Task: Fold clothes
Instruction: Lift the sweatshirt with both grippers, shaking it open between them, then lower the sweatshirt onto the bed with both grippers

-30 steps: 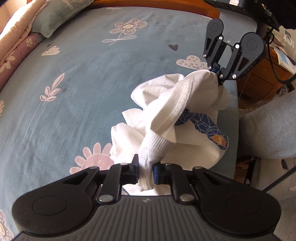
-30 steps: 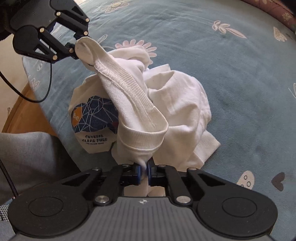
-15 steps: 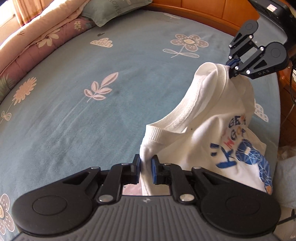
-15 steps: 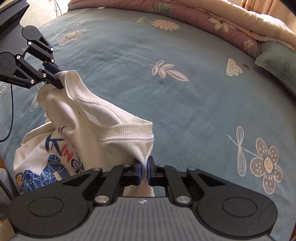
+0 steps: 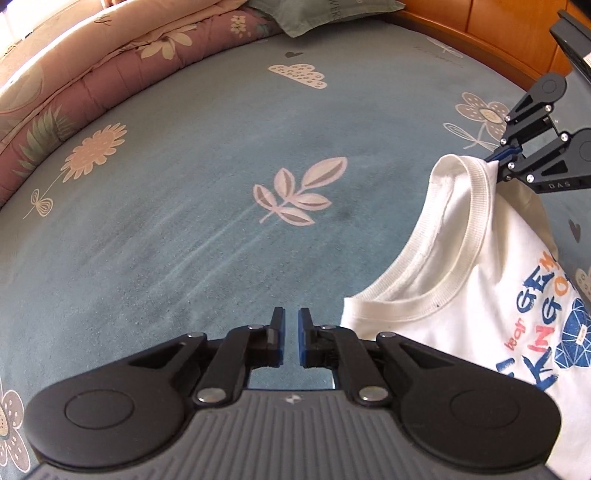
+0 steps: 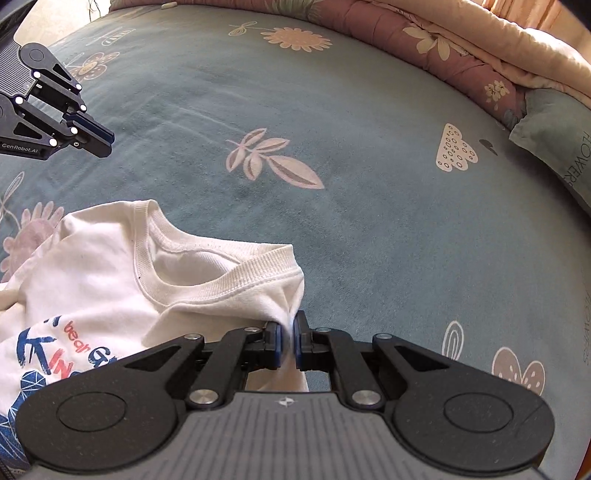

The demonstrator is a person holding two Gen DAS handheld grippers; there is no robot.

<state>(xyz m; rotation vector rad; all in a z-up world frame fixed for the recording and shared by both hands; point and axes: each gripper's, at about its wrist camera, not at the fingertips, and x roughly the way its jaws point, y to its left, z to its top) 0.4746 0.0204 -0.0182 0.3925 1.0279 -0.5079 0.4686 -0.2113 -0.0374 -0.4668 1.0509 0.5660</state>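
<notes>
A white T-shirt (image 5: pixel 476 295) with a blue and orange print hangs over the blue bedspread (image 5: pixel 184 229). My right gripper (image 6: pixel 288 341) is shut on its shoulder beside the ribbed collar (image 6: pixel 236 277); it also shows in the left wrist view (image 5: pixel 498 158), holding the shirt up. My left gripper (image 5: pixel 291 338) is empty, its jaws a narrow gap apart, just left of the shirt's other shoulder. In the right wrist view the left gripper (image 6: pixel 101 142) is away from the shirt (image 6: pixel 92 273), at the upper left.
A folded pink and cream quilt (image 5: pixel 92 74) and a grey-green pillow (image 5: pixel 321 14) lie along the far side of the bed. A wooden bed frame (image 5: pixel 480 33) runs at the upper right. The bedspread has flower, leaf and cloud prints.
My left gripper has let go of the shirt's shoulder and now holds nothing. The shirt was lifted from a heap and spread out; it now hangs from the right gripper alone.
</notes>
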